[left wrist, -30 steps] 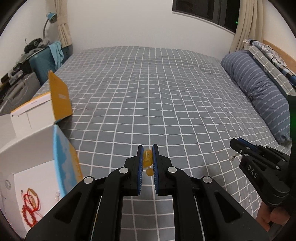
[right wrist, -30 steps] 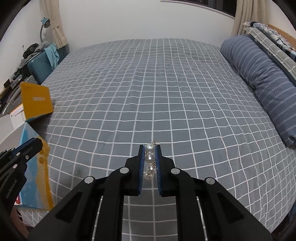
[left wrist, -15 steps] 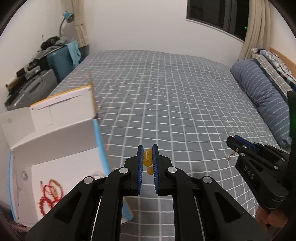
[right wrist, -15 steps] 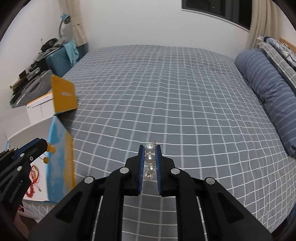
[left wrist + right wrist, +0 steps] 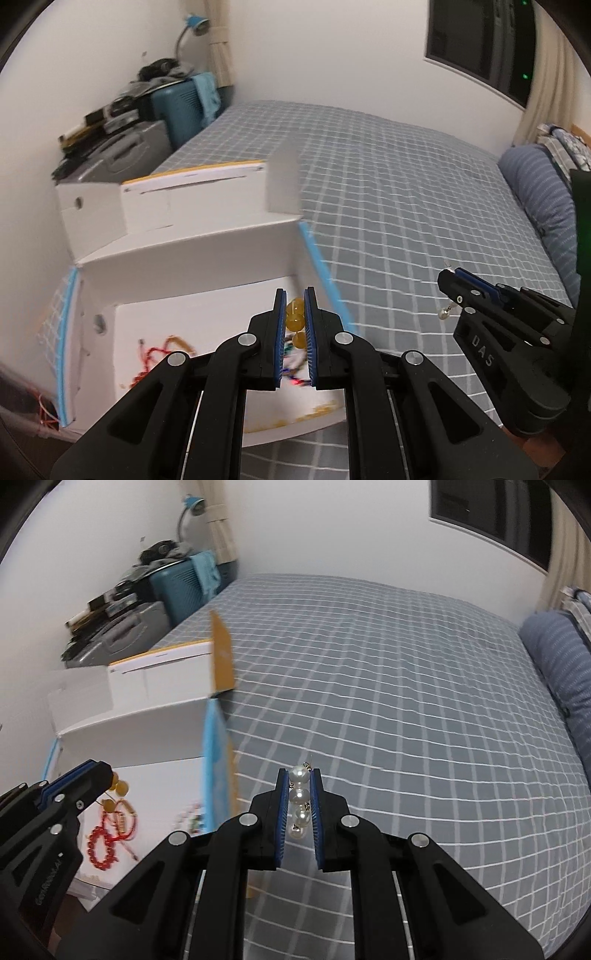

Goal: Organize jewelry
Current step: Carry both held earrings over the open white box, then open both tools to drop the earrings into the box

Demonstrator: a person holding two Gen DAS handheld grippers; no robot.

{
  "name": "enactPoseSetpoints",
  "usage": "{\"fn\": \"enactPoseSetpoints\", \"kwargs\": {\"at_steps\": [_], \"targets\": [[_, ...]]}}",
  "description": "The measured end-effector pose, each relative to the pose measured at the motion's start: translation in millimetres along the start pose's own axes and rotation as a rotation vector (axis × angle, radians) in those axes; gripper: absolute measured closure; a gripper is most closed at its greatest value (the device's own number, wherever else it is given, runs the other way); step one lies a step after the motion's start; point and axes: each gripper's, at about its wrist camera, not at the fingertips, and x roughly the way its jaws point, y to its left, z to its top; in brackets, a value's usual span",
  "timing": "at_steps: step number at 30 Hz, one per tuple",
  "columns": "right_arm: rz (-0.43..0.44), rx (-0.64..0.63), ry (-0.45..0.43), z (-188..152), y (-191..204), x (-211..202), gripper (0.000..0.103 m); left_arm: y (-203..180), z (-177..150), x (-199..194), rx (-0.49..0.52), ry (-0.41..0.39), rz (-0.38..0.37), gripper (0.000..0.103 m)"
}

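Left gripper [image 5: 294, 325]: jaws closed on the amber bead strand [image 5: 295, 320], held over the open white box [image 5: 192, 266].
Amber bead strand: two larger yellow beads pinched between the blue pads, a smaller one hanging just below; its long axis runs along the fingers, pointing forward and slightly down toward the box floor.
Right gripper [image 5: 298, 805]: jaws closed on the pearl strand [image 5: 300, 801], over the checked bed [image 5: 406, 720], just right of the box wall.
Pearl strand: four white pearls in a line between the pads, long axis along the fingers, the largest pearl at the tips pointing forward, a fine gold pin sticking out beyond it.
White box: sits at the bed's left edge, flaps raised, blue trim on its right wall; on its floor lie a red bead bracelet [image 5: 101, 843], red cord pieces and a blurred multicoloured piece [image 5: 293, 363].
Beyond: striped blue pillow [image 5: 561, 664] at the right, teal suitcase [image 5: 177, 107] and grey case [image 5: 125, 155] by the wall at the left.
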Motion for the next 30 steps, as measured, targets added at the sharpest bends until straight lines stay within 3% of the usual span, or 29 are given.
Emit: {"fn": "enactPoseSetpoints", "kwargs": {"at_steps": [13, 20, 30], "targets": [[0.096, -0.106, 0.041, -12, 102, 24, 0.092, 95, -27, 13, -0.107, 0.050, 0.108, 0.094], [0.110, -0.131, 0.102, -21, 128, 55, 0.092, 130, -46, 33, -0.129, 0.113, 0.149, 0.094], [0.070, -0.162, 0.242, -36, 156, 100, 0.092, 160, -62, 64, -0.181, 0.223, 0.136, 0.094]]}}
